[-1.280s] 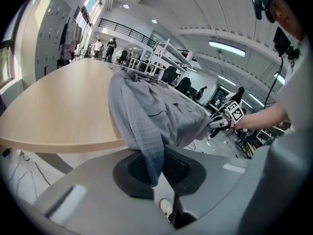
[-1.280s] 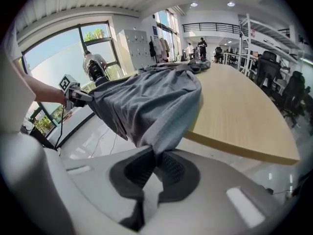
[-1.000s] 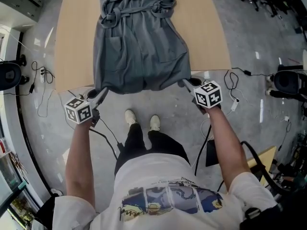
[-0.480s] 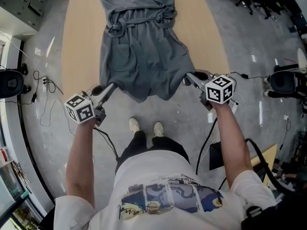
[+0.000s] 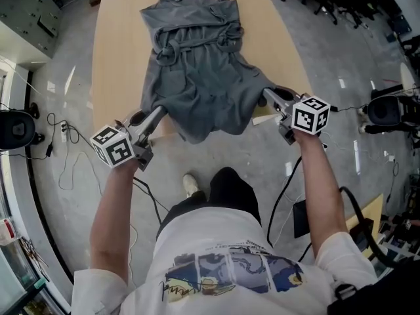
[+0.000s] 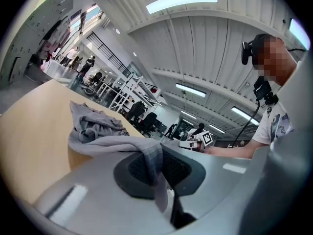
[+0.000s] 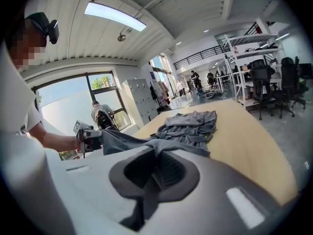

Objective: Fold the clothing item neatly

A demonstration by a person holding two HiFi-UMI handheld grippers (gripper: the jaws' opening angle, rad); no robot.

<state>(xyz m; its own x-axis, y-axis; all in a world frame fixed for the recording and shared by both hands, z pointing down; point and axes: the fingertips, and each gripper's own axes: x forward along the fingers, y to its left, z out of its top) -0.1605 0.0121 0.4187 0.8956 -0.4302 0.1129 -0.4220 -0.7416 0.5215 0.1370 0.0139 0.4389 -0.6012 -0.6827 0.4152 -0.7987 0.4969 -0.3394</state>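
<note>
The dress (image 5: pixel 197 77) is laid lengthwise on the table (image 5: pixel 115 58), with its neckline pointed away from the jaws. Its hem corners are clamped between the shut jaws of the left gripper (image 5: pixel 159 112) and the right gripper (image 5: pixel 268 94).

The clothing item (image 5: pixel 197 77) is showing plain slate grey, the counter (image 5: pixel 118 64) pale tan. The left gripper (image 5: pixel 159 113) and right gripper (image 5: pixel 268 96) are bearing black-and-white square markers, and the person's white T-shirt (image 5: pixel 223 238) is displaying blue comic panels
</note>
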